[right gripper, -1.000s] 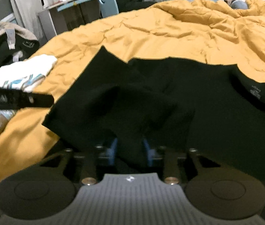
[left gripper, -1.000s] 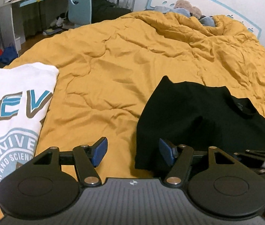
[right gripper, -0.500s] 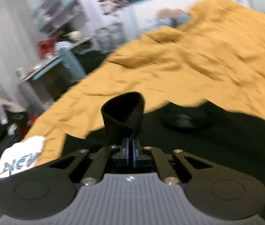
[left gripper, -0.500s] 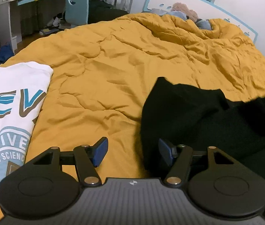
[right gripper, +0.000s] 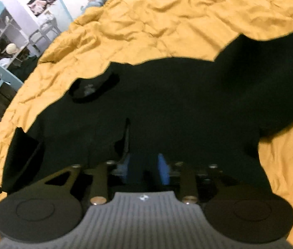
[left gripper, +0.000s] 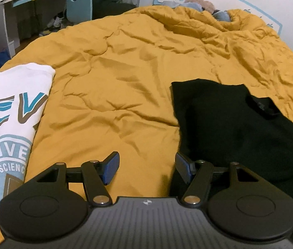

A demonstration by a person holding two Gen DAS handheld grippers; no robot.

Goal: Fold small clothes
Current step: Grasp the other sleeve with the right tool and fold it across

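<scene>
Black T-shirt (left gripper: 235, 128) spread on mustard-yellow duvet (left gripper: 125, 78), right of centre in left wrist view; left sleeve folded inward over the body, giving a straight left edge. Collar (right gripper: 93, 88) with pale neck label facing up. Fabric matte, few wrinkles; other sleeve (right gripper: 270, 78) extended flat toward upper right in right wrist view. Left gripper (left gripper: 145, 167) low over duvet just beside shirt's left edge, jaws spread wide, nothing between blue pads. Right gripper (right gripper: 145, 168) over shirt body, jaws parted; contact with fabric unclear. White printed T-shirt (left gripper: 7, 120) folded at far left.
</scene>
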